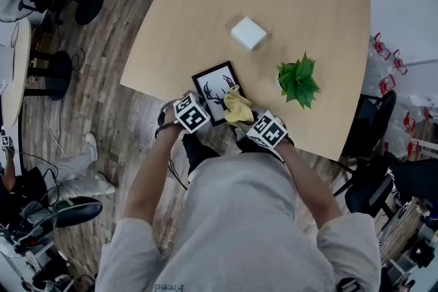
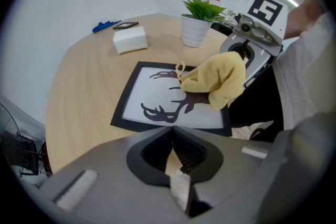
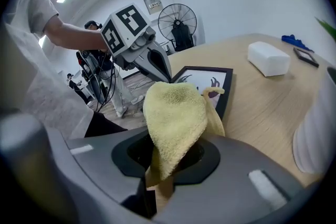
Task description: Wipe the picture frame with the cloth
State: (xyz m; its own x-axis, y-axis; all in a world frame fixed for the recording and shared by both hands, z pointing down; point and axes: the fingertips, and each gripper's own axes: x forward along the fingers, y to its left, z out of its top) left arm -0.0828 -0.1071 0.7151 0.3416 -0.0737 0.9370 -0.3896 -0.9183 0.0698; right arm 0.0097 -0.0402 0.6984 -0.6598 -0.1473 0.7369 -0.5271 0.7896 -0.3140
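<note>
At the near edge of the wooden surface [image 1: 205,10], the picture frame [image 1: 217,91] lies flat, face up: a black border round a white print of a deer's head. The left claw [image 2: 171,129] is closed, its tips drawn together with nothing seen between them, and it is set at the frame's near border; whether it presses on that border cannot be told. The right claw [image 3: 170,144] is clamped on the yellow cloth [image 3: 176,113], which bulges out of the jaws in a loose bunch and hangs over the right part of the print, touching it or just above it. A white box [image 1: 248,33] and a potted plant [image 1: 298,81] stand well apart from the work. Judged by its look, the frame is light, stiff and thin, with a smooth face that may be glazed, so it is likely to skid on the wood under a sideways stroke and should be steadied at the border or a corner, never on the face. The cloth is soft, limp and light. It is best held by a fold, leaving a free pad to take gentle pressure.
</note>
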